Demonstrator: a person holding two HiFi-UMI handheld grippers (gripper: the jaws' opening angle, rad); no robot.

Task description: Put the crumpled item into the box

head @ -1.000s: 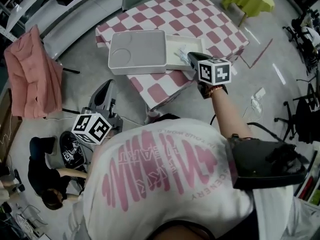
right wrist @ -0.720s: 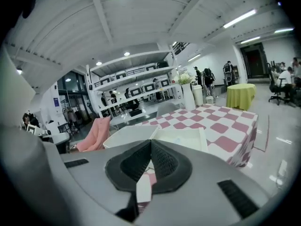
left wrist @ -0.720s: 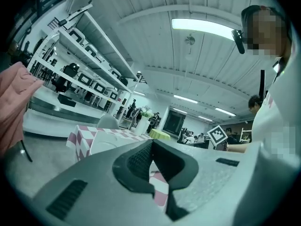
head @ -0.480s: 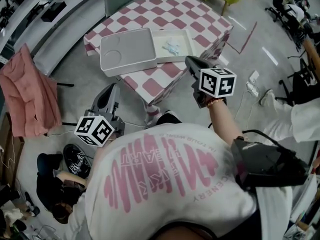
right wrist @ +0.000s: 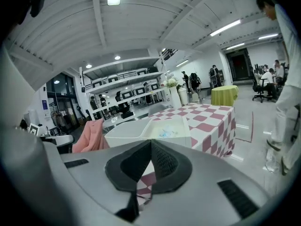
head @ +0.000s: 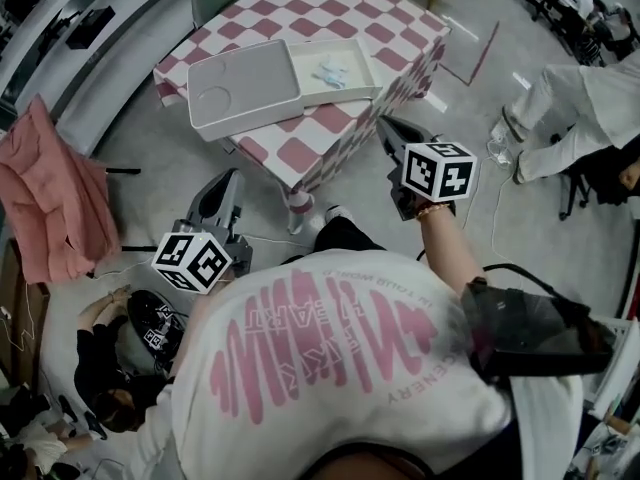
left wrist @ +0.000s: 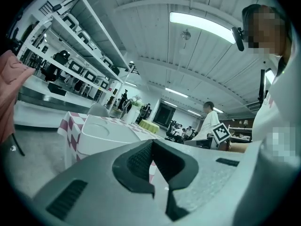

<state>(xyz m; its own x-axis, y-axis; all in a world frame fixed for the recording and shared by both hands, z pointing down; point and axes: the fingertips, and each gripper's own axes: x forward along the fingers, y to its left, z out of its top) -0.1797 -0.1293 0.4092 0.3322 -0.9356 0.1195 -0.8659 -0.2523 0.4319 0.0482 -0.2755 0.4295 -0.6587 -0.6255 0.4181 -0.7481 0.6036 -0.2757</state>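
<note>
Crumpled pale blue-and-white item (head: 330, 71) lies loose in the open half of the shallow white plastic box (head: 343, 97), near the middle of it. The box's other half, a flat white panel with a round dent (head: 240, 88), lies alongside and touching it. The box sits at the near corner of the pink-and-white checked surface (head: 390, 18), its near wall close to the edge. Both grippers are off the surface, over bare grey floor (head: 130, 148). The left gripper (head: 228, 178) is well apart from the box, its jaws pressed together on nothing. The right gripper (head: 386, 126) is just beside the surface's near-right edge, its jaws likewise together and empty.
</note>
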